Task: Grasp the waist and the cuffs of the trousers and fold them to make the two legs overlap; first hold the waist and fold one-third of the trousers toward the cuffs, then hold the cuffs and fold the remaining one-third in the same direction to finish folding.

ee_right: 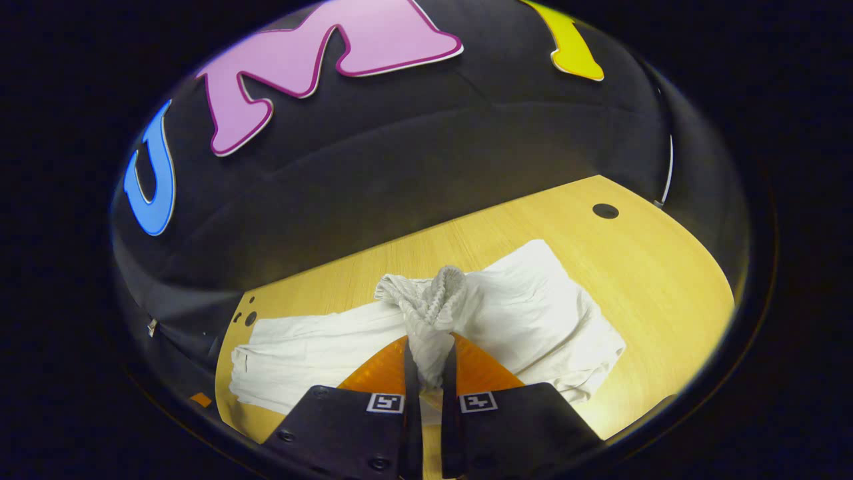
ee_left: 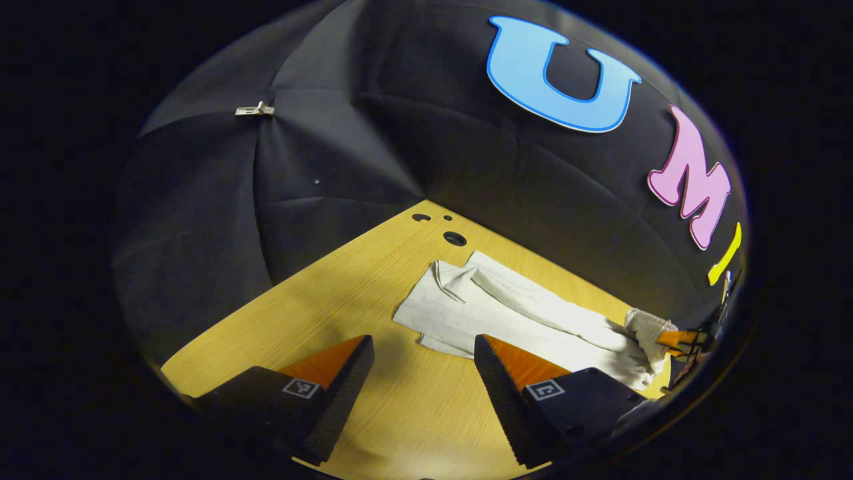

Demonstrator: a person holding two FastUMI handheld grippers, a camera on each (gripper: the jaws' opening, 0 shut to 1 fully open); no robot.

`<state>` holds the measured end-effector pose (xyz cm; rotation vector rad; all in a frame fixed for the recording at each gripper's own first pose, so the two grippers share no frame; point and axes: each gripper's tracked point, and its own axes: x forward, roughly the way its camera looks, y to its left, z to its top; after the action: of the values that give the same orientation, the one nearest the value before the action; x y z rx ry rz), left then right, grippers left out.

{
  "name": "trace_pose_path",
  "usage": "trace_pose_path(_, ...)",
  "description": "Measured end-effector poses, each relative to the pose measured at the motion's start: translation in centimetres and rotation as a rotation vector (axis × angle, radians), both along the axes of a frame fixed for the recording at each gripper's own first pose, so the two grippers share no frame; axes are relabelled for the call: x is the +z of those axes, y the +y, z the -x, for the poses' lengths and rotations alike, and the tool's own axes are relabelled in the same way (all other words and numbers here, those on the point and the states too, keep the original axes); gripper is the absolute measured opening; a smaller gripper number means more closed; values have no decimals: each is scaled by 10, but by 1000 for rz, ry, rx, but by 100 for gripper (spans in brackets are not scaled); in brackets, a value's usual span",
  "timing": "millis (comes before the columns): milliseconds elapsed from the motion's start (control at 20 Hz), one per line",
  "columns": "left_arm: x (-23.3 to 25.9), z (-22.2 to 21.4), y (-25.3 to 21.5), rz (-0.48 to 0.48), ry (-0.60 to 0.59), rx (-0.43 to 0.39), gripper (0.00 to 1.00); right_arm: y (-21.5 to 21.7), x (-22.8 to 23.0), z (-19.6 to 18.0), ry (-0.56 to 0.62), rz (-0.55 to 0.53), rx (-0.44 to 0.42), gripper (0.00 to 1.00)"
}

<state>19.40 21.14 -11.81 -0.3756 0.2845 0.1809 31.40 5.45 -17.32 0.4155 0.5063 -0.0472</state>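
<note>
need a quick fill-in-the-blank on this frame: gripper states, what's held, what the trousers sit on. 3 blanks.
1. The right hand-held gripper is shut on a bunched, ribbed part of the white cloth ____.
2. The left hand-held gripper hovers above the light wooden table with its jaws ____.
3. The white cloth trousers lie spread on the light wooden ____.

Missing words: trousers; open; table
</note>
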Motion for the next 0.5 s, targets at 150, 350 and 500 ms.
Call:
trace_pose_path(150, -2, -23, 1, 13, -2, -1, 96, 10, -18, 7, 29, 20, 6, 18)
trace_pose_path(350, -17, -47, -1, 16, 47, 14, 92, 32, -37, 18, 65, 12, 53, 37)
trace_pose_path(500, -30, -59, -8, 1, 89, 23, 92, 43, -43, 26, 77, 17, 88, 32)
